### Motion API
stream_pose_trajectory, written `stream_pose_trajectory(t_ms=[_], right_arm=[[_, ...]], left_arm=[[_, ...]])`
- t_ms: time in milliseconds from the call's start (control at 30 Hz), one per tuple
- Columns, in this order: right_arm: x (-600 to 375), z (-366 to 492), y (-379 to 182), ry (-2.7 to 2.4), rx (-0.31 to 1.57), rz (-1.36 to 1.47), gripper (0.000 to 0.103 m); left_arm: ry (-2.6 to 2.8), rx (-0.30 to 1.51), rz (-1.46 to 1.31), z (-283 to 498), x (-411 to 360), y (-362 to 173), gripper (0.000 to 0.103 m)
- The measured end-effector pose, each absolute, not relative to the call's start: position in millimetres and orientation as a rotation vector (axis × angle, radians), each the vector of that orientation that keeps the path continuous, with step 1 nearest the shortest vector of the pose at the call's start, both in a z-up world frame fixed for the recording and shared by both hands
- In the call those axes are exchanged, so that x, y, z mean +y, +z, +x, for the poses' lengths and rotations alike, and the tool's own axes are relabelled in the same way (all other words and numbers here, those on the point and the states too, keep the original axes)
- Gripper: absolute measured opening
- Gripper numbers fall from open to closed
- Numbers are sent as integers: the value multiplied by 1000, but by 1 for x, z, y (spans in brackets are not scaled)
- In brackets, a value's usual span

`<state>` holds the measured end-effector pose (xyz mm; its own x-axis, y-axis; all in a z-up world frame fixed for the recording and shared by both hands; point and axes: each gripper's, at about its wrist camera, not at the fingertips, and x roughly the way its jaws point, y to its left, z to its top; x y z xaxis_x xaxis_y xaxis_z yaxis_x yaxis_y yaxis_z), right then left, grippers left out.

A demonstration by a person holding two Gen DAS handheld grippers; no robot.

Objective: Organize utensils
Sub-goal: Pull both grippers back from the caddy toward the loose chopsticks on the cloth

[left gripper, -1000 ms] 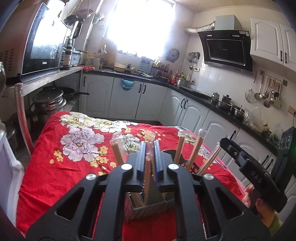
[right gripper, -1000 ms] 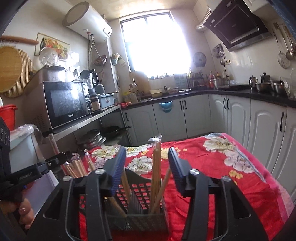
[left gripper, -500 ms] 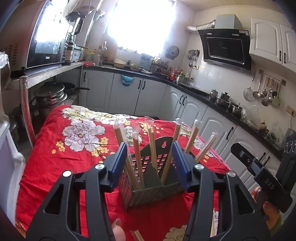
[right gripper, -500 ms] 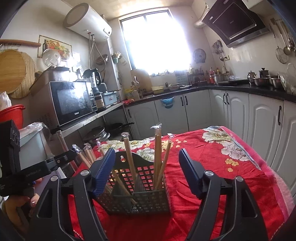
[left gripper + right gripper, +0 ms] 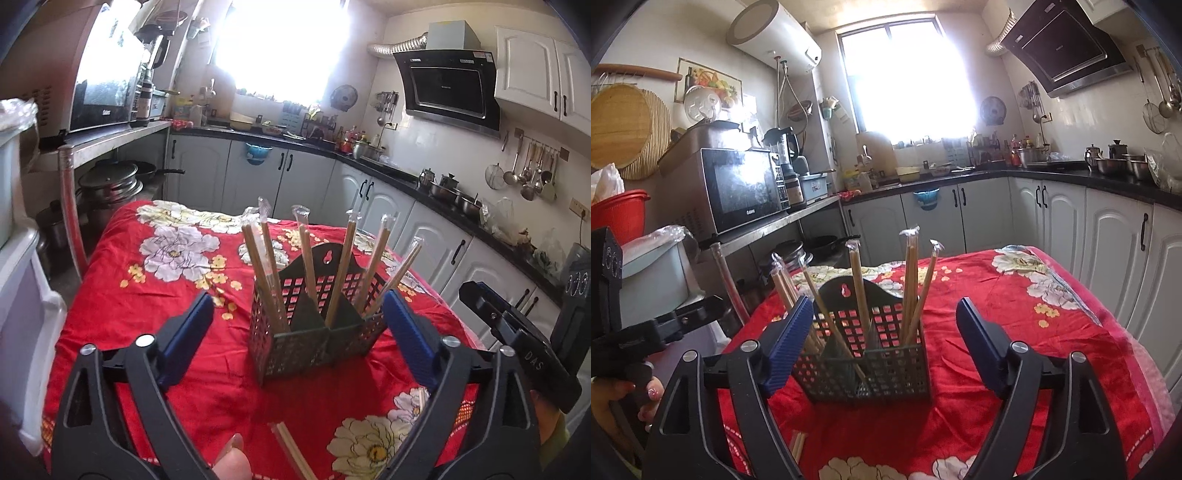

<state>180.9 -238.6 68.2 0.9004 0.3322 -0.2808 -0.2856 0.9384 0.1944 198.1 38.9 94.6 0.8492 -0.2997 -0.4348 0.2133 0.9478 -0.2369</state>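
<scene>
A dark perforated utensil basket (image 5: pixel 306 343) (image 5: pixel 871 365) stands on the table's red flowered cloth (image 5: pixel 147 295). Several pairs of plastic-wrapped wooden chopsticks (image 5: pixel 341 266) (image 5: pixel 858 288) lean upright in its compartments. My left gripper (image 5: pixel 295 306) sits a little short of the basket, its jaws opening wide with nothing pressed between them. My right gripper (image 5: pixel 884 306) faces the basket from another side, jaws also opening and holding nothing. One loose wrapped pair of chopsticks (image 5: pixel 291 450) (image 5: pixel 798 445) lies on the cloth close below the grippers.
A microwave (image 5: pixel 742 188) sits on a metal shelf to the left, with pots (image 5: pixel 107 181) beneath. White cabinets (image 5: pixel 1115 251) run along the far and right sides. A white bin (image 5: pixel 653 273) stands by the table's left edge. A fingertip (image 5: pixel 231 461) shows at the bottom.
The left gripper let go of the chopsticks it was shut on in the basket. Both grippers drew back from the basket and their jaws spread wide.
</scene>
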Motion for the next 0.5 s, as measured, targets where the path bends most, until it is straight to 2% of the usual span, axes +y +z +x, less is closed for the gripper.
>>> stream_pose_trajectory(t_ms=[67, 500], right_arm=[[-239, 176, 67, 319, 320, 147, 78], [-239, 159, 55, 321, 354, 118, 80]], left_arm=[[-273, 492, -189, 194, 41, 91, 92], [-268, 535, -197, 175, 44, 72, 92]])
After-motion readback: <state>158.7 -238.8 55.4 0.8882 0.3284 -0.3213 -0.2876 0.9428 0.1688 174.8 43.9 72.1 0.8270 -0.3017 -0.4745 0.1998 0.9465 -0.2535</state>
